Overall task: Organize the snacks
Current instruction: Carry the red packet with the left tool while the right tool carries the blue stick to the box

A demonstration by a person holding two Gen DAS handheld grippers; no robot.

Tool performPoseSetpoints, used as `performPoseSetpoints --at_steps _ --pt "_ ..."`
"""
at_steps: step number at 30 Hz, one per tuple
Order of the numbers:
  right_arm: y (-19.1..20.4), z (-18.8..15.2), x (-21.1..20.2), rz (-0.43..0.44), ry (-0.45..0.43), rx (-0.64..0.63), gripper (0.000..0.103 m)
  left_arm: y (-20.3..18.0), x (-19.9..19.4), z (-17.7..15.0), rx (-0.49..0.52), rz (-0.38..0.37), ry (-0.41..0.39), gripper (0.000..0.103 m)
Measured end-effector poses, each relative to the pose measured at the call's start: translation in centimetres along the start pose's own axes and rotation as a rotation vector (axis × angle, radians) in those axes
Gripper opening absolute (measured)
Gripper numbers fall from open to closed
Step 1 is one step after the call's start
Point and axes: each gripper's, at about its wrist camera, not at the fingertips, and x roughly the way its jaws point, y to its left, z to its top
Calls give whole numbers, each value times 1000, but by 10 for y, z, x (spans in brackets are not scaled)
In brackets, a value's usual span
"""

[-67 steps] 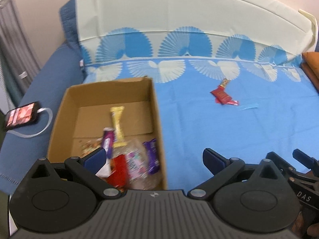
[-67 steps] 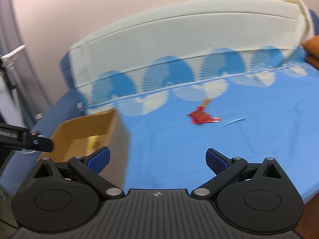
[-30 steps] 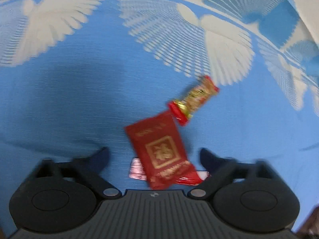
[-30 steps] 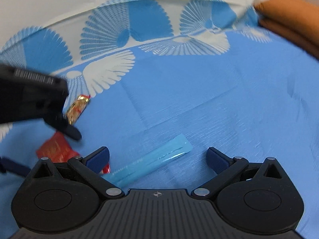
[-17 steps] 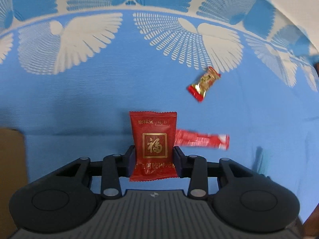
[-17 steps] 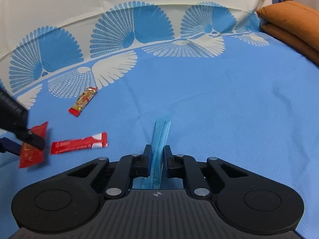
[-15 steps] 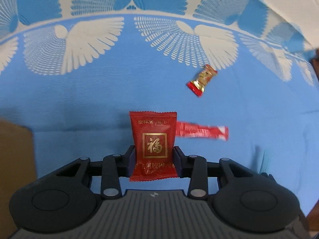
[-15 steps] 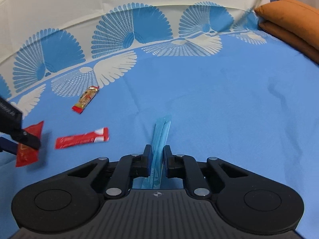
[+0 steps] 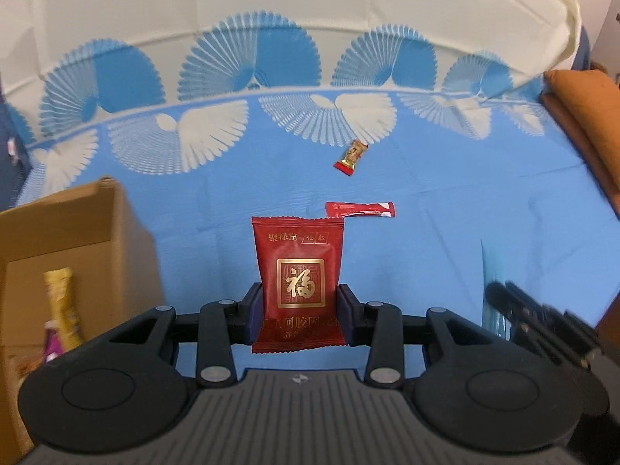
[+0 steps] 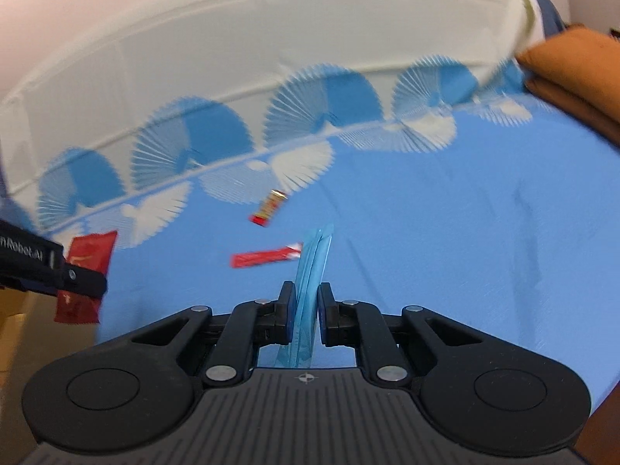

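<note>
My left gripper point(image 9: 298, 306) is shut on a dark red snack packet point(image 9: 297, 271) with gold characters, held upright above the blue bedspread. The cardboard box point(image 9: 77, 232) stands at the left, with a gold stick packet point(image 9: 62, 302) inside. My right gripper point(image 10: 306, 310) is shut on a thin blue sachet point(image 10: 312, 267), held on edge above the bed. A red stick packet point(image 9: 360, 209) and a small red-gold candy point(image 9: 352, 157) lie on the bedspread ahead. The left gripper with its red packet point(image 10: 87, 267) shows at the left of the right wrist view.
The bed has a blue and white fan-patterned spread point(image 9: 465, 201) with a cream band at the back. An orange cushion point(image 9: 581, 116) lies at the far right. The right gripper shows blurred at the lower right of the left wrist view point(image 9: 542, 321).
Both grippers closed on their snacks, then lifted and drew back. The box has come into the left wrist view at the left.
</note>
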Motion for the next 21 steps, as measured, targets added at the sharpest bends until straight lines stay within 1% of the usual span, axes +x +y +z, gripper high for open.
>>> performPoseSetpoints --at_steps 5,9,14,21 --pt "25 0 -49 58 -43 -41 13 18 -53 -29 -5 43 -38 43" --pt "46 -6 -84 115 -49 -76 13 38 -92 -55 -24 58 -51 43" --pt "78 -23 -125 199 -30 -130 13 64 -136 -93 -45 92 -70 43" --pt "124 -50 -170 307 14 -201 13 98 -183 -143 -102 113 -94 44"
